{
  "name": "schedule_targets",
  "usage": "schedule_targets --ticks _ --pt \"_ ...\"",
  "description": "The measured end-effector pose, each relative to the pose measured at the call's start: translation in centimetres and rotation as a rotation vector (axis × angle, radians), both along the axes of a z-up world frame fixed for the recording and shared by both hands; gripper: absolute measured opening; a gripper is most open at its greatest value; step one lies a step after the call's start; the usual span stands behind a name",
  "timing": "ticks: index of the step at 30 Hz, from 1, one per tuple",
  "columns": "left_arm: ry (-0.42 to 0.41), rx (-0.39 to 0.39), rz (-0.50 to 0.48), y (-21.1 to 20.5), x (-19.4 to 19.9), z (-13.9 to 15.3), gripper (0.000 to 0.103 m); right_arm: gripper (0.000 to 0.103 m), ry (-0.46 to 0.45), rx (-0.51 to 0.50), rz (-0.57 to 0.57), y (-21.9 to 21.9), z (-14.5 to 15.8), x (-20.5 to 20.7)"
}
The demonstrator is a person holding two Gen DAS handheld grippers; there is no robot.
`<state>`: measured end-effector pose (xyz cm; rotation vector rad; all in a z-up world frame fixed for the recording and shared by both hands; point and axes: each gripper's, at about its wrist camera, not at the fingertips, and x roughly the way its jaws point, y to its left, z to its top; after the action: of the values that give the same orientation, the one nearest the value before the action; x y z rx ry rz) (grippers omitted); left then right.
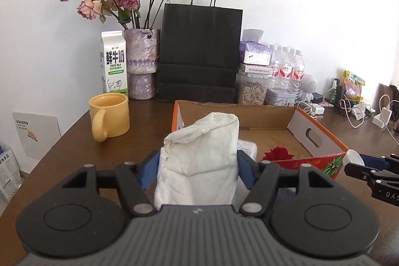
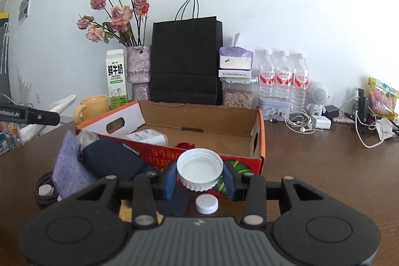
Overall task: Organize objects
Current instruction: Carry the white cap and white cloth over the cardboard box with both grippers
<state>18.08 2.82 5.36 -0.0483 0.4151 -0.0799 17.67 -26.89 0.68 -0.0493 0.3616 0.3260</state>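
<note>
Nearest the lens, the left tongs (image 1: 198,166) are clamped on a folded white cloth (image 1: 199,156), held upright above the counter (image 1: 74,141) just short of the open cardboard box (image 1: 316,136). Right tongs (image 2: 200,177) pinch a large white lid (image 2: 200,172) across its ribbed rim, before the box's red front wall; a smaller white cap (image 2: 206,203) lies on the counter beneath. Inside the box lie a red rose (image 1: 278,153) and a white packet (image 2: 147,137). Hazards, as judged: the lid is gripped only at two points on a round rim and may twist or pop free; the limp cloth may sag and catch the box wall on entry, dragging the light box; a wide left swing could strike the yellow mug (image 1: 109,116).
</note>
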Motion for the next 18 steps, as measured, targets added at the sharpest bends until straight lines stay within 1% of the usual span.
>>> schedule_targets --ticks 4,11,18 --pt "-0.017 -0.001 -0.025 -1.3 1.7 0.9 0.066 0.039 -0.021 -0.014 0.020 1.1 1.0 1.3" --pt "-0.018 -0.022 -0.031 -2.7 5.3 1.5 0.067 0.039 -0.044 -0.025 0.030 2.9 2.4 4.5" --pt "-0.013 0.004 -0.023 -4.0 9.4 1.7 0.067 0.039 -0.045 -0.024 0.024 4.7 3.1 8.9"
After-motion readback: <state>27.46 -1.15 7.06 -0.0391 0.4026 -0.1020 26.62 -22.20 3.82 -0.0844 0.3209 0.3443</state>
